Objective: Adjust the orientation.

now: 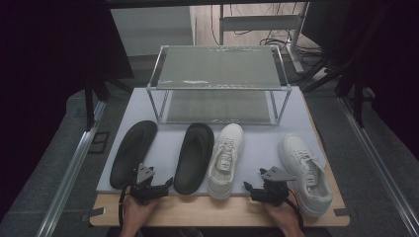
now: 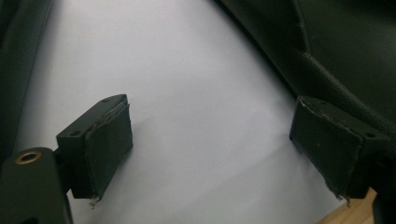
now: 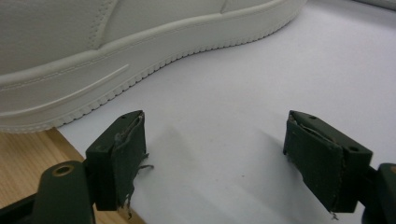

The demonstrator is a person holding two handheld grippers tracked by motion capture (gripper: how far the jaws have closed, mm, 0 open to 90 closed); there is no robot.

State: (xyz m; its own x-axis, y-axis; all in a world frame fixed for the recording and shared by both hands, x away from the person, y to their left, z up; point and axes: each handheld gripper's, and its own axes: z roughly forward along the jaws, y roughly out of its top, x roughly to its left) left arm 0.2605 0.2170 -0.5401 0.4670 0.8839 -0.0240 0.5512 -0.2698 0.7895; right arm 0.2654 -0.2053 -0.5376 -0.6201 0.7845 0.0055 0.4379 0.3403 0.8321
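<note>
Four shoes lie in a row on a pale mat (image 1: 257, 143): a black slipper (image 1: 132, 150) at the left, a second black slipper (image 1: 194, 155), a white sneaker (image 1: 226, 158), and another white sneaker (image 1: 306, 170) at the right. My left gripper (image 1: 152, 183) rests at the mat's near edge between the two slippers, open and holding nothing. In the left gripper view the left gripper (image 2: 215, 135) has bare mat between its jaws and the second slipper (image 2: 336, 46) at the upper right. My right gripper (image 1: 264, 188) sits between the sneakers, open. In the right gripper view the right gripper (image 3: 219, 135) is empty, beside the sneaker's sole (image 3: 116, 37).
A two-tier metal rack (image 1: 220, 66) with mesh shelves stands at the back of the mat, both shelves bare. The mat lies on a wooden table (image 1: 217, 210) with a strip of wood along its front. Metal rails run along both sides of the table.
</note>
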